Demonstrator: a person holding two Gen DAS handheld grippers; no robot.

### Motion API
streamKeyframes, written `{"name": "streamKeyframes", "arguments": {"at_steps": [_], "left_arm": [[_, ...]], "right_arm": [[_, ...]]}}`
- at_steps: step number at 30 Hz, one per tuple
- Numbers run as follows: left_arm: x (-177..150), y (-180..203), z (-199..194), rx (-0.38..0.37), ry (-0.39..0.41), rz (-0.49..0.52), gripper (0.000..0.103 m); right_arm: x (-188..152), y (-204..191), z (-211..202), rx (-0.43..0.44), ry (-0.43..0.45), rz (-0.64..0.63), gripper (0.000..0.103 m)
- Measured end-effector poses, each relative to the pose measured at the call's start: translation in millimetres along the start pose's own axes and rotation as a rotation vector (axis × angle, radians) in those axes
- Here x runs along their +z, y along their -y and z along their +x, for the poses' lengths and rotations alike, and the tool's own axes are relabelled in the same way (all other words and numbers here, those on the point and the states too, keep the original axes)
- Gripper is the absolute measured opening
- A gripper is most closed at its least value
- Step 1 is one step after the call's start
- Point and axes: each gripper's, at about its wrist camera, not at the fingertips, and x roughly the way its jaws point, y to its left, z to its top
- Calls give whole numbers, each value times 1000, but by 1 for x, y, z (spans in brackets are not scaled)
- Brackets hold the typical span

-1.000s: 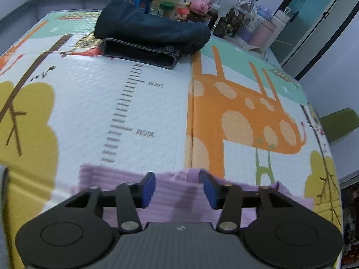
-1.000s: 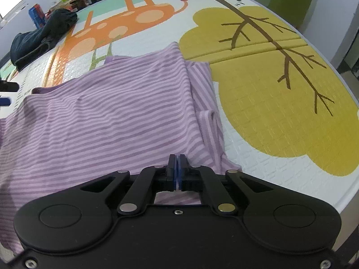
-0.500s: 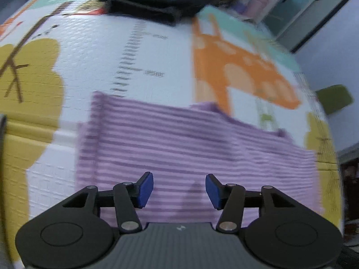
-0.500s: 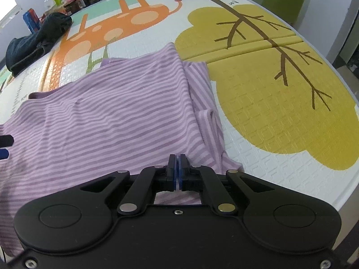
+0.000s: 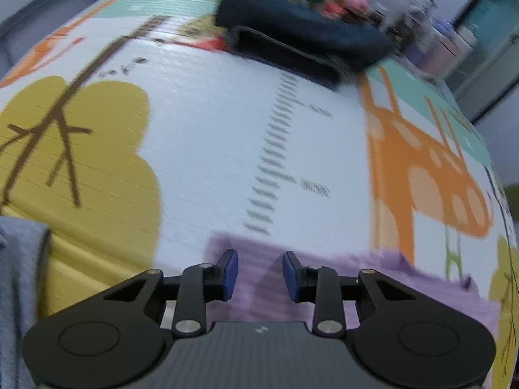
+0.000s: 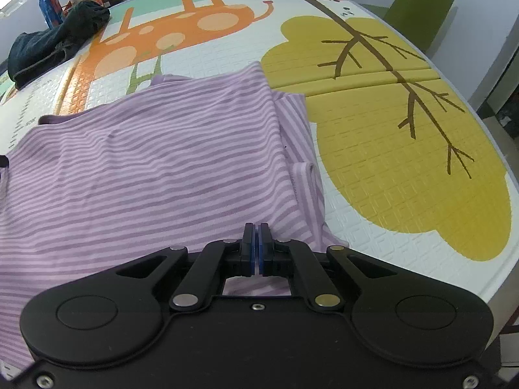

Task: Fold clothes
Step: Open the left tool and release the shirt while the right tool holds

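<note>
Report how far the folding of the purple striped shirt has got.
Done: the purple striped shirt lies spread on the play mat, one side turned in along its right edge. In hand: the right gripper has its jaws shut at the near edge; whether fabric is pinched is unclear. The left gripper is closing its jaws over the far edge, a gap still showing. Left: the main folds. The dark clothes sit apart, folded.

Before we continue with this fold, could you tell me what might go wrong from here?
1. The left gripper is closing over the purple striped shirt, but the left wrist view is blurred; it may pinch several layers or miss the edge.
2. The right gripper is shut at the shirt's near hem; whether it holds cloth is unclear, so a lift could be uneven.
3. The sleeve lies bunched at the right edge and may crease into the fold.
</note>
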Motion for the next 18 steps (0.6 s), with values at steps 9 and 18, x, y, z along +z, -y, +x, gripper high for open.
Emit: {"name": "streamKeyframes", "arguments": {"at_steps": [9,18], "left_arm": [[-8,6,-58,-114,75,43,44],[-63,0,-81,-252,2,41,44]], "right_arm": [[14,-21,-49,113,116,-60,4],[19,-88,-58,388,30,-148,5]]}}
